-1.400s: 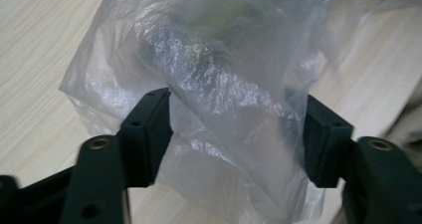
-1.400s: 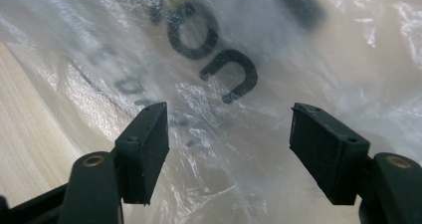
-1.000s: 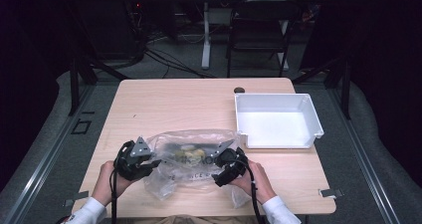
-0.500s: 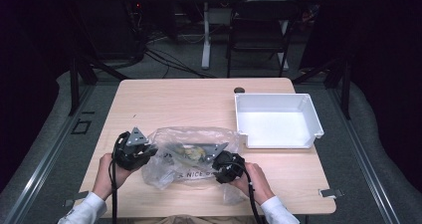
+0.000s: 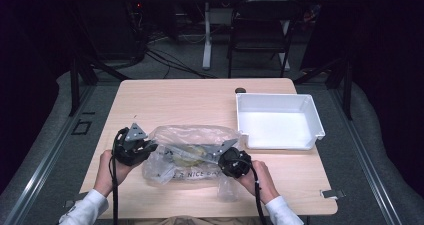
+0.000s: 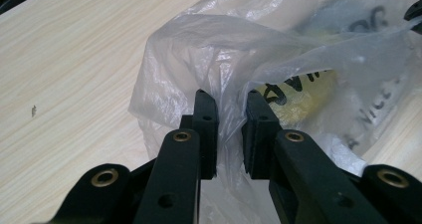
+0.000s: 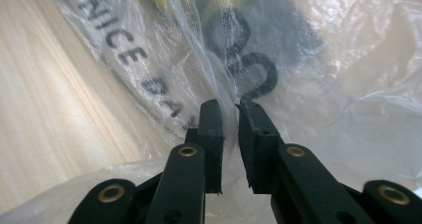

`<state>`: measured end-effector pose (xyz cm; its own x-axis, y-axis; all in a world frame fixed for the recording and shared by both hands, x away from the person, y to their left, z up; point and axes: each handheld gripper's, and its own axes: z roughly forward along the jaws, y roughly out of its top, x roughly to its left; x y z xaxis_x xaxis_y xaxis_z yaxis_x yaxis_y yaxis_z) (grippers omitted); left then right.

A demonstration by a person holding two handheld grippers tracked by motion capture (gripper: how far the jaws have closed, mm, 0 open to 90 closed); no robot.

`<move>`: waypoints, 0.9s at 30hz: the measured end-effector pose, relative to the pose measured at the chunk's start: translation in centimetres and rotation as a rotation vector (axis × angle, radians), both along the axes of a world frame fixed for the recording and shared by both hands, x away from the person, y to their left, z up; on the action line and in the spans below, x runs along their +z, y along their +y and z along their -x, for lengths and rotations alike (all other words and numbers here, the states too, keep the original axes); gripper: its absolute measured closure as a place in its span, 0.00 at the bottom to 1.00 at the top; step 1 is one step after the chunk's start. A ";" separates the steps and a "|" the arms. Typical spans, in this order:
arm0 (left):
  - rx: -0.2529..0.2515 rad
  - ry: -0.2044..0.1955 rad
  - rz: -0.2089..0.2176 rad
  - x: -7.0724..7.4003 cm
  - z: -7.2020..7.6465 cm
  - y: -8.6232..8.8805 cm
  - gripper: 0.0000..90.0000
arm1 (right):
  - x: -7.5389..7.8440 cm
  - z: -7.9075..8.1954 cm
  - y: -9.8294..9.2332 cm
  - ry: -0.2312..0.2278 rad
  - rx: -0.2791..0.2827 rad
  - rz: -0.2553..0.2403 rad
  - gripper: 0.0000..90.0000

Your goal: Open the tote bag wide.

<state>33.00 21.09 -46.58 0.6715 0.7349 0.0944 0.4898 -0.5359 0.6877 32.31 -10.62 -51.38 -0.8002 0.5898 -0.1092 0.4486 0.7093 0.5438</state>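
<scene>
On the table, each claw pinches the plastic bag holding yellowish contents; white bin beside.

Clear plastic bag with black lettering, white bin, pale wood table.

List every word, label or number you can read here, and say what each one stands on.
"NICE DAY", black print on the clear plastic bag, read in the right gripper view; the last letter is partly creased.
"NICE DA", the same print on the bag's near side in the high view, blurred.
Other black letters on the bag in the left gripper view are too crumpled to read.
</scene>
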 end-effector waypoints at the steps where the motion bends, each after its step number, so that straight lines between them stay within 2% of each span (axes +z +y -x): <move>1: 0.002 0.000 -0.002 0.0 -0.1 0.0 0.89 | 0.2 -0.1 -0.2 -0.007 -0.007 -0.012 0.89; 7: 0.011 -0.008 -0.017 -0.2 -0.7 -0.2 0.89 | 1.0 -0.5 -0.7 -0.054 -0.047 -0.021 0.92; 10: 0.021 -0.008 -0.014 -0.3 -1.1 -0.2 0.89 | 1.4 -0.9 -1.0 -0.076 -0.074 -0.048 0.92; 15: 0.034 0.009 -0.023 -0.7 -1.7 -0.1 0.87 | 1.9 -1.5 -1.3 -0.095 -0.096 -0.078 0.89; 17: 0.035 0.011 -0.022 -0.8 -2.0 -0.1 0.86 | 2.0 -1.6 -1.4 -0.091 -0.094 -0.078 0.90; 18: 0.033 0.008 -0.028 -0.8 -2.0 0.0 0.86 | 2.0 -1.7 -1.3 -0.108 -0.101 -0.074 0.90; 20: 0.035 0.007 -0.034 -0.8 -2.1 -0.1 0.86 | 2.2 -1.8 -1.3 -0.111 -0.099 -0.074 0.92; 21: 0.038 0.003 -0.025 -0.8 -2.1 -0.1 0.86 | 2.3 -1.8 -1.3 -0.119 -0.101 -0.080 0.92; 23: 0.035 0.009 -0.023 -0.8 -2.1 0.0 0.86 | 2.4 -1.9 -1.3 -0.099 -0.088 -0.099 0.91; 26: 0.029 0.004 -0.032 -0.6 -1.9 0.1 0.86 | 2.1 -1.5 -0.9 -0.076 -0.036 -0.084 0.90; 27: 0.034 0.002 -0.028 -0.6 -1.8 0.1 0.86 | 1.8 -1.2 -0.6 -0.061 -0.003 -0.084 0.88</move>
